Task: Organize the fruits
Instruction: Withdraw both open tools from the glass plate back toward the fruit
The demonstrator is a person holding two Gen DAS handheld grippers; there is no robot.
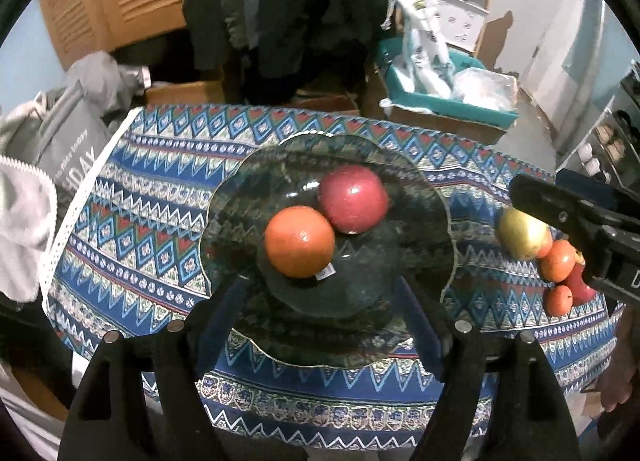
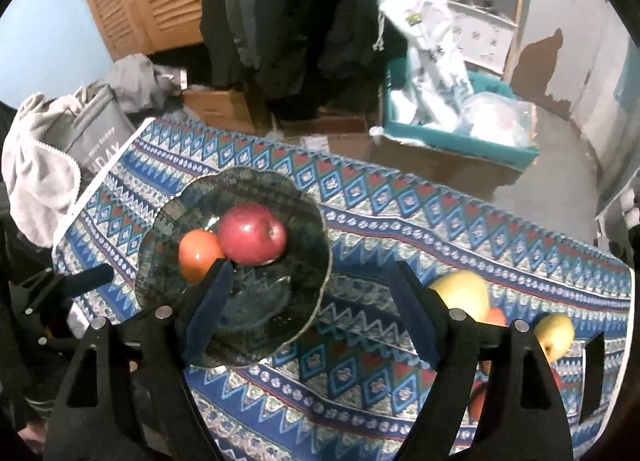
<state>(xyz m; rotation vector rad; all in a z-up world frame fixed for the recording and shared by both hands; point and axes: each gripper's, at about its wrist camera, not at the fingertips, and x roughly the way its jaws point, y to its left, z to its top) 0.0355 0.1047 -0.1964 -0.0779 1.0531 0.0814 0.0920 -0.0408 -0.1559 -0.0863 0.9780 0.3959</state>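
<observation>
Cluttered room behind, with a tabletop [image 1: 132, 197] under a blue zigzag-patterned cloth. Dark glass bowl [image 1: 424, 189] sits mid-table with a red apple [image 1: 354, 199] and an orange [image 1: 299, 242] touching inside it. Off to the right there's a loose pile: yellow apple [image 2: 464, 293], second yellow apple [image 2: 554, 335], plus a few small oranges [image 1: 558, 261]. Left gripper [image 1: 324, 301] hangs wide open over the bowl's near edge, holding nothing. Right gripper [image 2: 310, 293] is open too, empty, between bowl and pile.
</observation>
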